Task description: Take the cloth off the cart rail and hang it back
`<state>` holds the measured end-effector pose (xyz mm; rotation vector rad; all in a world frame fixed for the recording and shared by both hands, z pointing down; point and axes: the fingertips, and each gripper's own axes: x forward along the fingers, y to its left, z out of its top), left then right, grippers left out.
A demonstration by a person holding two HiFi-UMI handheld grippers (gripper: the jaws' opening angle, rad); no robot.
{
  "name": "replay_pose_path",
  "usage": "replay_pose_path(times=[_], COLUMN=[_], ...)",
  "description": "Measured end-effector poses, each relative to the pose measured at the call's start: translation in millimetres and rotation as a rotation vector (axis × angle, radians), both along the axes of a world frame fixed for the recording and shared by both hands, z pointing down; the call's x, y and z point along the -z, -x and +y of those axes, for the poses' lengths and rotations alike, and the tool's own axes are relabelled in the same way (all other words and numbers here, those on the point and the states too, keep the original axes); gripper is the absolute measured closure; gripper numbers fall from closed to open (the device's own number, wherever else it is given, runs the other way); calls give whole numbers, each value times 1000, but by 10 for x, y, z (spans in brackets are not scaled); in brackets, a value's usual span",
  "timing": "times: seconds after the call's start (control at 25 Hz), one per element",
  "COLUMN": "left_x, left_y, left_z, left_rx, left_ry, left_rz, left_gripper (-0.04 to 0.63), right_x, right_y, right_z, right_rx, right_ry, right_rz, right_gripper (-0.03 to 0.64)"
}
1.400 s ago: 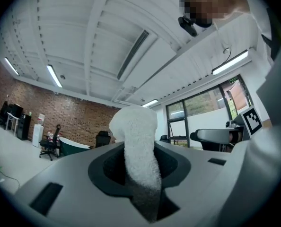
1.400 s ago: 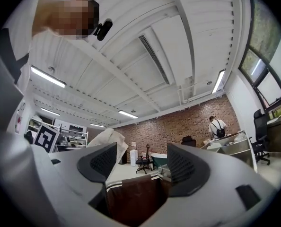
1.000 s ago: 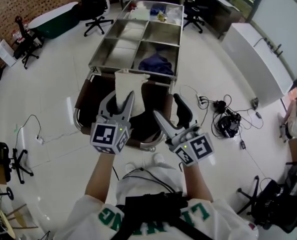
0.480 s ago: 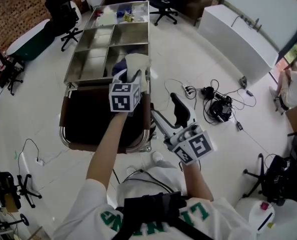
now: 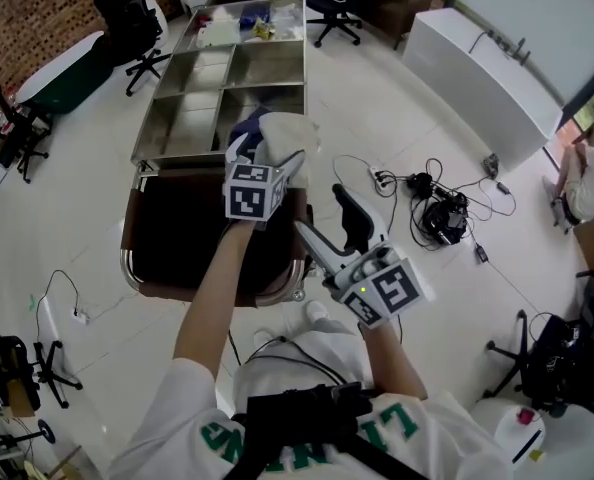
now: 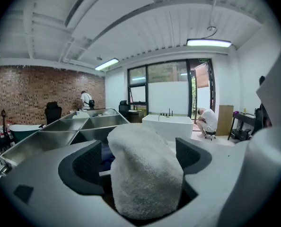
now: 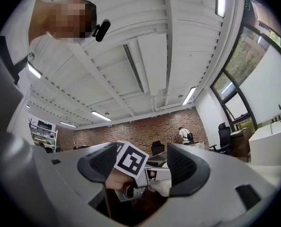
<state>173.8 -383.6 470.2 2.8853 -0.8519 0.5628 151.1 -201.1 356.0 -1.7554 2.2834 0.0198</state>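
Note:
The white towel cloth (image 5: 285, 133) is bunched at the near end of the steel cart (image 5: 192, 118), above the chrome rail (image 5: 127, 253) that frames a dark brown bag. My left gripper (image 5: 267, 153) reaches out to it. Its jaws have just been opening, and the cloth (image 6: 143, 169) stands between them with a gap on each side. Whether the cloth rests on the rail is hidden by the gripper. My right gripper (image 5: 322, 211) hangs back nearer my body, open with nothing between its fingers; in the right gripper view (image 7: 138, 167) it looks at the left gripper's marker cube (image 7: 131, 161).
A blue cloth (image 5: 245, 128) lies in the cart's nearest right compartment. Cables and a power strip (image 5: 432, 213) spread over the floor at right. Office chairs (image 5: 127, 18) stand at the back left, a white cabinet (image 5: 477, 68) at the back right, and a crouching person (image 5: 587, 183) at the right edge.
My left gripper carried the cloth forward and down to the cart's near end, then its jaws spread apart around it. The right gripper has shifted only slightly.

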Motion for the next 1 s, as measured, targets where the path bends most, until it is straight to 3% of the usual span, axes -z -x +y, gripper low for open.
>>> replay_pose_path(times=[0.24, 0.44, 0.76, 0.88, 1.0], left_x=[571, 961, 1128, 1031, 977], left_y=[541, 1254, 2392, 2784, 3109], left_z=[182, 440, 830, 969, 1049], left_rx=[38, 107, 288, 356, 421], left_ry=[-27, -137, -317, -357, -367], left_rz=[223, 357, 350, 305, 316], left_gripper=[109, 137, 267, 307, 322], right_x=[32, 34, 36, 33, 10], right_y=[84, 199, 694, 836, 952], right_z=[-107, -233, -448, -491, -546], right_rx=[26, 71, 123, 151, 175], right_ry=[-5, -8, -12, -11, -3], right_rz=[4, 17, 115, 101, 90], right_gripper=[278, 278, 278, 278, 279])
